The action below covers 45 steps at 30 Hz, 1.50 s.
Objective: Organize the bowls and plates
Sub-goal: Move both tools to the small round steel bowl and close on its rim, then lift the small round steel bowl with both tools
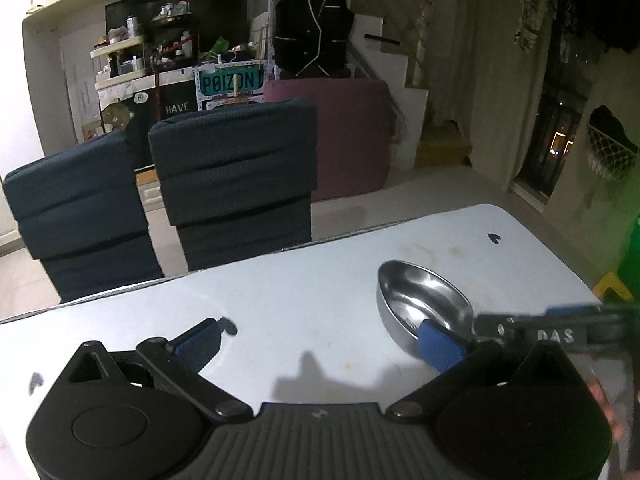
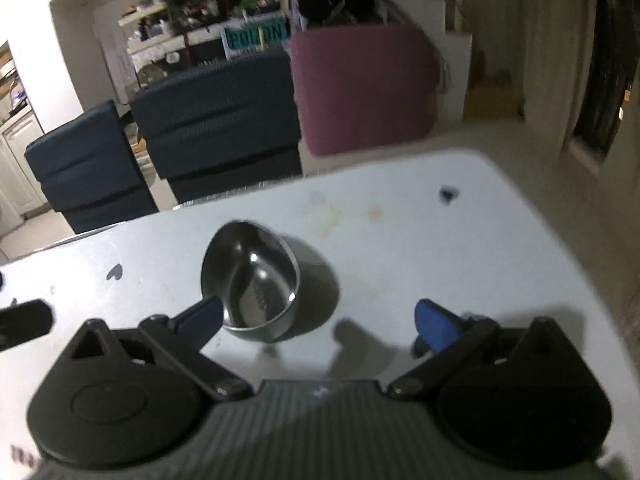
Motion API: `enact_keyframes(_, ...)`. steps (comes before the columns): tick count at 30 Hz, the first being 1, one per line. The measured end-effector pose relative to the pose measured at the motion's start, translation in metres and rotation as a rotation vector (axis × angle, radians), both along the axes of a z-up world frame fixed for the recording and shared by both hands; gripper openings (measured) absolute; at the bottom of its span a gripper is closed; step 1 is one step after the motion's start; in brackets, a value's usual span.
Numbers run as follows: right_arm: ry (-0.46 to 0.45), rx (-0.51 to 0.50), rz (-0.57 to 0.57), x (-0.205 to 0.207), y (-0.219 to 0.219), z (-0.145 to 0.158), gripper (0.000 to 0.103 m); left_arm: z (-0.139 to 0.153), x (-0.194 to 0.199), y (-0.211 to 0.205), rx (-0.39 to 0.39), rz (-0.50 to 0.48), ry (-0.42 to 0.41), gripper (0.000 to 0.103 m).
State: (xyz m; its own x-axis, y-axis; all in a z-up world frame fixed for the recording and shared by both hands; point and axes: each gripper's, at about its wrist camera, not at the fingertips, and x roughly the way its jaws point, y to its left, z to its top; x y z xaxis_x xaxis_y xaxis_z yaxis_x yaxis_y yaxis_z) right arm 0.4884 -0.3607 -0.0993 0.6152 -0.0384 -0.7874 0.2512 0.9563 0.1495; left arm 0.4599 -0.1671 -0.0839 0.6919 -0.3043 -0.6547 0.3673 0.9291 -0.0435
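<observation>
Just beside right tool [image 2: 320, 322], bowl [image 2: 252, 280]

Dim indoor light w/ cool cast; white table [image 1: 320, 292] is the brightest area in both views. Overexposed wall at far left of left wrist view. Steel bowl [image 2: 256, 280] shows small glare spots, throws a dark shadow to its right. Right wrist view soft w/ motion blur, esp. far bkgd; left wrist view sharper. Fisheye bends edges, corners vignetted black. Green flare at right edge, left view.
</observation>
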Motion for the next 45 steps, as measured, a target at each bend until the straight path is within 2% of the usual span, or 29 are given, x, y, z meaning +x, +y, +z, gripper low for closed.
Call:
enact_keyframes(4,0.015,0.103,-0.043,0.002,-0.004,-0.012,0.1,-0.015,0.015,-0.006,-0.037,-0.019,-0.011,0.103)
enact_keyframes(7,0.005,0.171,-0.073,0.0,-0.004,-0.017,0.085,-0.028,0.022,-0.012,-0.063,-0.024,-0.01,0.103)
enact_keyframes(9,0.006,0.202,-0.095,-0.001,-0.004,-0.022,0.069,-0.036,0.026,-0.015,-0.088,-0.019,0.0,0.103)
enact_keyframes(14,0.0,0.3,-0.124,0.0,-0.004,-0.037,0.048,-0.049,0.031,-0.023,-0.116,-0.008,0.025,0.103)
enact_keyframes(17,-0.024,0.339,-0.135,0.001,-0.006,-0.041,0.042,-0.054,0.031,-0.025,-0.129,-0.002,0.038,0.103)
enact_keyframes(18,-0.03,0.349,-0.135,0.001,-0.007,-0.042,0.035,-0.056,0.032,-0.026,-0.136,-0.002,0.04,0.102)
enact_keyframes(21,-0.041,0.351,-0.132,0.002,-0.007,-0.043,0.022,-0.056,0.033,-0.027,-0.148,-0.001,0.039,0.1)
enact_keyframes(26,-0.066,0.295,-0.101,0.004,-0.008,-0.036,0.012,-0.056,0.032,-0.033,-0.142,-0.015,0.033,0.089)
enact_keyframes(29,-0.083,0.252,-0.062,0.007,-0.011,-0.037,0.002,-0.058,0.031,-0.036,-0.139,-0.031,0.031,0.088)
enact_keyframes(32,-0.078,0.288,-0.031,0.006,-0.016,-0.036,0.002,-0.06,0.03,-0.037,-0.145,-0.025,0.022,0.087)
enact_keyframes(35,-0.09,0.373,-0.057,0.005,-0.018,-0.037,0.009,-0.063,0.032,-0.035,-0.165,0.004,0.028,0.087)
enact_keyframes(39,-0.097,0.327,-0.078,0.009,-0.007,-0.039,0.021,-0.064,0.034,-0.034,-0.177,0.029,0.042,0.087)
enact_keyframes(42,-0.063,0.308,-0.092,0.014,-0.002,-0.046,0.024,-0.063,0.034,-0.034,-0.167,0.025,0.033,0.086)
enact_keyframes(43,-0.064,0.304,-0.089,0.014,0.0,-0.048,0.025,-0.063,0.034,-0.033,-0.167,0.021,0.031,0.082)
enact_keyframes(45,-0.076,0.266,-0.055,0.015,0.003,-0.048,0.023,-0.064,0.035,-0.033,-0.168,0.02,0.031,0.081)
